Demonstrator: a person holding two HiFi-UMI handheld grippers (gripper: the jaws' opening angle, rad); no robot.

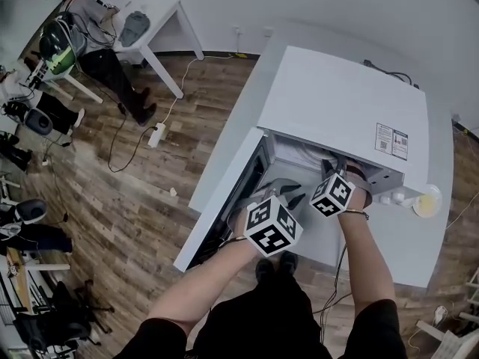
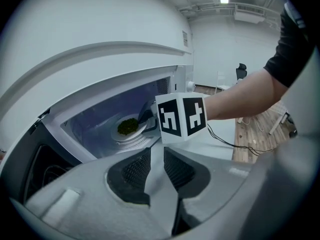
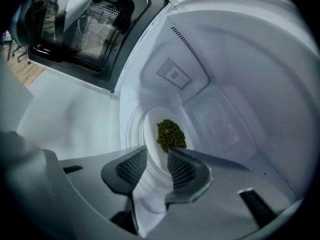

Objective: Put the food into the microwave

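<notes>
Food (image 3: pixel 171 134) heaps dark green on white plate (image 3: pixel 151 128) before right hand-held gripper (image 3: pixel 157 158), jaws apart.

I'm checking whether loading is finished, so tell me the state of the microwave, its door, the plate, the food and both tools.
Microwave: loaded, plate inside.
Door: swung wide open.
Plate: lying flat inside the microwave, near rim between the right tool's parted jaws.
Food: green heap resting on the plate.
Right tool: reaching into the microwave, jaws apart, gripping nothing.
Left tool: outside the opening, jaws slightly apart, empty.
</notes>
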